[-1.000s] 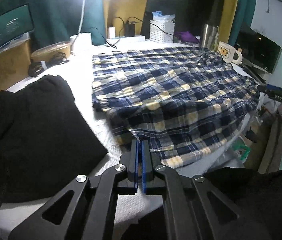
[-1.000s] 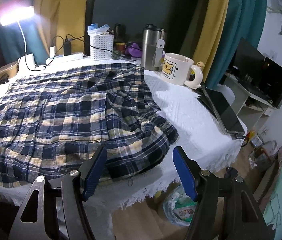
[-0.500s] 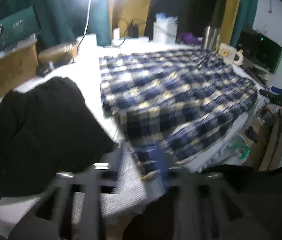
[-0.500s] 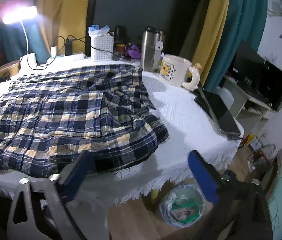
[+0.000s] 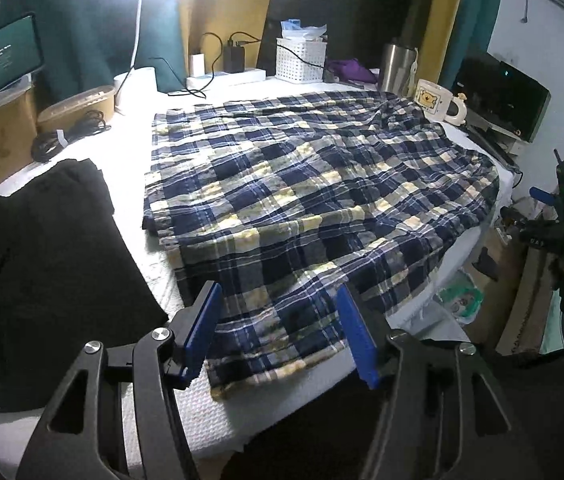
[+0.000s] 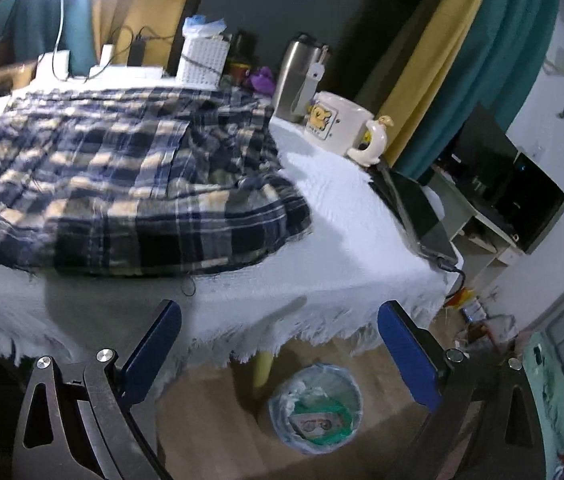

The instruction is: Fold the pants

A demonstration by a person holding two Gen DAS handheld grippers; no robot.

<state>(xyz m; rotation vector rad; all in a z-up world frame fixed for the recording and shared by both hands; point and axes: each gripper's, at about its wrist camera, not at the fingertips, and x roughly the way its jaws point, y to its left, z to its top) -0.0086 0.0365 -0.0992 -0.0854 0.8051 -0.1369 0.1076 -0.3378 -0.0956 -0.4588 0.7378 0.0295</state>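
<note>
Blue, white and yellow plaid pants (image 5: 313,208) lie spread flat across the white-covered table (image 5: 138,168), one leg end reaching the front edge. My left gripper (image 5: 278,328) is open and empty, its blue pads either side of that near leg end, just above it. My right gripper (image 6: 278,352) is open and empty, held off the table's front edge, below and in front of the pants' rumpled waist end (image 6: 218,208).
A folded black garment (image 5: 38,264) lies left of the pants. A cartoon mug (image 6: 337,124), steel tumbler (image 6: 297,76), white basket (image 5: 301,58), chargers and a lamp line the back. A laptop (image 6: 413,216) sits at the right edge. A bin (image 6: 313,408) stands on the floor.
My left gripper has opened, letting go of the pant leg end, and pulled back a little. My right gripper has opened wider and drawn back and down off the table edge.
</note>
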